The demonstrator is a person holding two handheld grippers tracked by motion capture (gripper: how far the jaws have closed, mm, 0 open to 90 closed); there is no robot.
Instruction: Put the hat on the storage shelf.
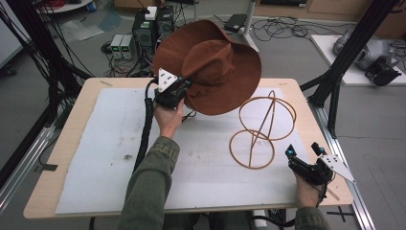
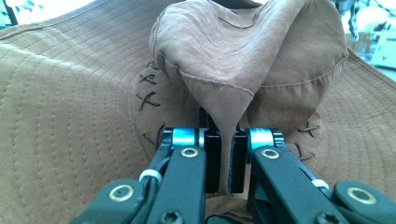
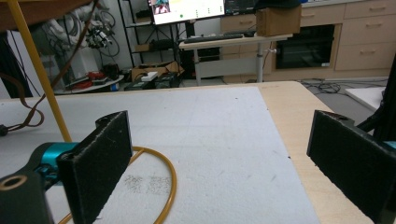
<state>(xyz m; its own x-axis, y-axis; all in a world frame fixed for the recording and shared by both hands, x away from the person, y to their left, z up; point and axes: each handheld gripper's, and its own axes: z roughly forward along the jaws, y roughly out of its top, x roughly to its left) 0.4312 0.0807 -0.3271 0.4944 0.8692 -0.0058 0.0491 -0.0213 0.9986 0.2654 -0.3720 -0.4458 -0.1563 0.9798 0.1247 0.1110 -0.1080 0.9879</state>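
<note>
Brown suede-like cloth is pinched between the jaws of the left gripper (image 2: pixel 223 158), which are closed tight on a fold of the hat (image 1: pixel 210 67) at its crown; in the left gripper view the fabric bunches into a point just above the black pads, with dark cross-stitches along the band on either side. Nearest the person, the right gripper (image 1: pixel 305 152) rests low at the counter's near right corner with its jaws spread wide and nothing between them; in its own view the two dark foam-faced pads (image 3: pixel 100 161) stand well apart over the white mat (image 1: pixel 119 143). Just beside that gripper, toward the middle, stands a thin golden wire stand (image 1: pixel 261 129): a lower ring lying on the mat, a slanted upright, and a larger ring higher up; part of the lower ring curves past the left pad in the right gripper view. The hat is held off the mat, tilted, above the far middle of the counter (image 1: pixel 62 158), its wide brim reaching over the far edge and close to the stand's upper ring without touching it that I can tell. A thin dark cord hangs from the hat toward the mat. Beyond the counter, grey boxes and tangled cables (image 1: pixel 282 26) lie on the floor, and black frame posts rise at both sides. Farther off, a lit monitor (image 3: pixel 187 9) stands on a desk; its writing is too small to read.
</note>
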